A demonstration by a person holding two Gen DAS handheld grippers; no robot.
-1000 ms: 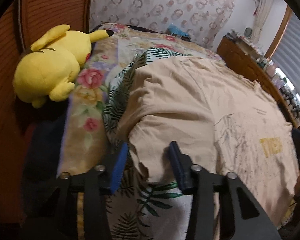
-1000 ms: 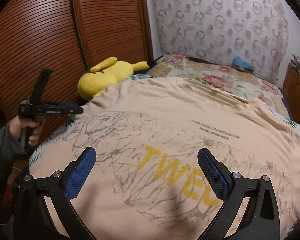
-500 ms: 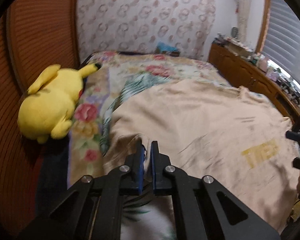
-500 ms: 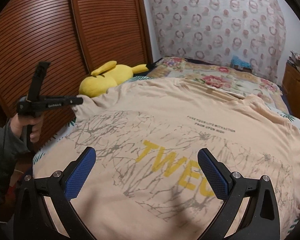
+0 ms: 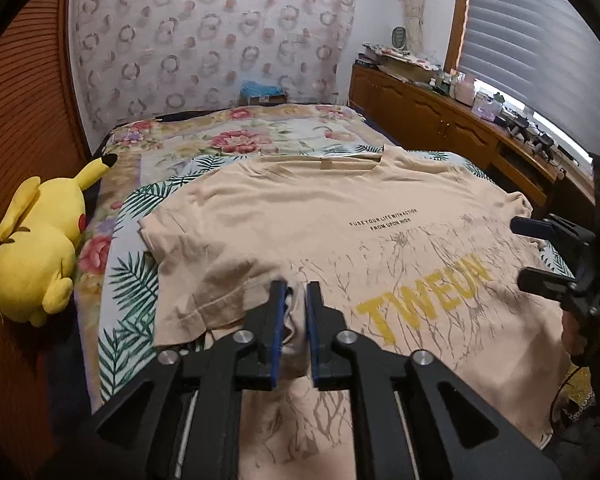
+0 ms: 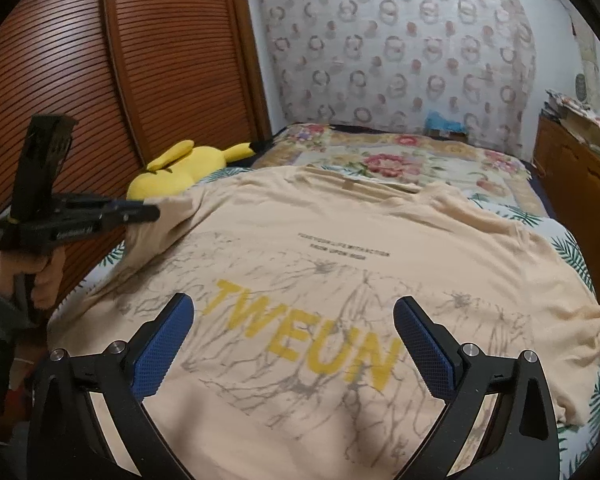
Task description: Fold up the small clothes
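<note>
Our left tool (image 5: pixel 296 312), jaws easing apart around the T-shirt's (image 5: pixel 340 232) sleeve (image 5: pixel 220 292), sits at its near-left side; our right tool (image 6: pixel 294 344) hovers wide over the print.

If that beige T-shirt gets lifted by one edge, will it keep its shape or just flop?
Probably flop: the T-shirt bunches into soft folds where the left gripper pinches it as its jaws open. It looks thin and light, lying wrinkled on the bedspread, so the rest would likely drag along.
</note>
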